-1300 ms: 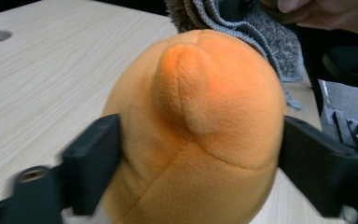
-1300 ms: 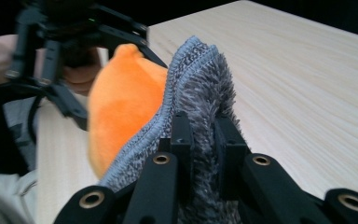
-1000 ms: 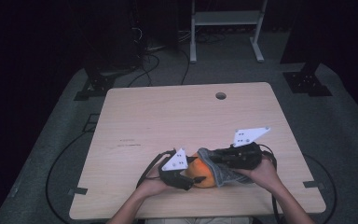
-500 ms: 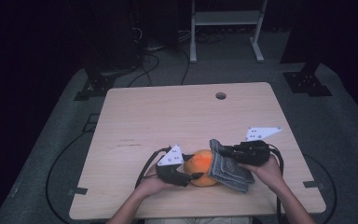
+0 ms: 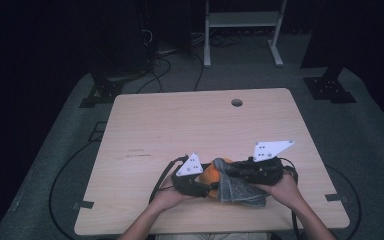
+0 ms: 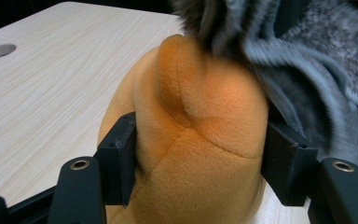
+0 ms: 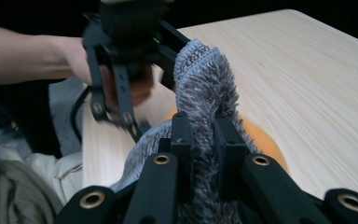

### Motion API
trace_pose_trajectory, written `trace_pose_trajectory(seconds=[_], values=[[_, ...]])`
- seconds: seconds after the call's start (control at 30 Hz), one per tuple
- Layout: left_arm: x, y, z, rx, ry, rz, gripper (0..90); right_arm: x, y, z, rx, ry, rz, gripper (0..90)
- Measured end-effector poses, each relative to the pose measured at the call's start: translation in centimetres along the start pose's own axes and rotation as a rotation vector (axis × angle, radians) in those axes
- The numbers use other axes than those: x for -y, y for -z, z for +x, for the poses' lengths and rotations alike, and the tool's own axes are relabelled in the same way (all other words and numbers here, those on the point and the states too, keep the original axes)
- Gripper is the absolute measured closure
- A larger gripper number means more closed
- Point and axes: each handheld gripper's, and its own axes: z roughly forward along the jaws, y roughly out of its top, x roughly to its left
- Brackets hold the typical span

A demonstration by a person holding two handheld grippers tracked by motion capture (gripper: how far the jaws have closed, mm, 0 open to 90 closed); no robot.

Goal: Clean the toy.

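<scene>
Near the table's (image 5: 145, 130) front edge, well short of the hole (image 5: 237, 102) at its far side, both hands work on one bundle. The left gripper (image 6: 198, 158) has its jaws pressed into the two sides of an orange plush toy (image 6: 191, 140), squeezing the soft body between them; the toy rests on the wood. In the high view the same gripper (image 5: 200, 182) lies just left of the toy (image 5: 210, 174), with the left hand (image 5: 167, 196) behind it.

Just right of the toy, the right gripper (image 7: 204, 140) has its jaws closed on a fold of grey fuzzy cloth (image 7: 205, 88), which stands up between them. The cloth (image 5: 237, 185) drapes over the toy's right side and touches it, the rest spreading onto the table toward the right hand (image 5: 282, 187). In the left gripper view the cloth (image 6: 303, 70) hangs over the top of the toy.

Beyond the toy, the tabletop runs bare to the hole.
</scene>
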Motion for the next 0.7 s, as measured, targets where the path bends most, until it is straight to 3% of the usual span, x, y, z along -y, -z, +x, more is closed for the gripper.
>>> trace_pose_trajectory(seconds=[0.13, 0.23, 0.47, 0.7], values=[[-0.1, -0.2, -0.5, -0.008, -0.041, 0.010, 35.7, -1.5, -1.5, 0.7, -0.017, 0.047, 0.029, 80.2], [0.3, 0.1, -0.1, -0.002, -0.002, -0.007, 36.6, -1.4, -1.7, 0.0, -0.007, 0.025, 0.019, 80.2], [0.8, 0.2, 0.8, 0.022, 0.066, -0.042, 37.3, 1.0, 0.0, -1.7, 0.048, -0.053, -0.031, 80.1], [1.1, 0.5, 1.8, 0.024, 0.130, -0.062, 37.2, 3.3, 1.3, -2.3, 0.086, -0.107, -0.046, 80.1]])
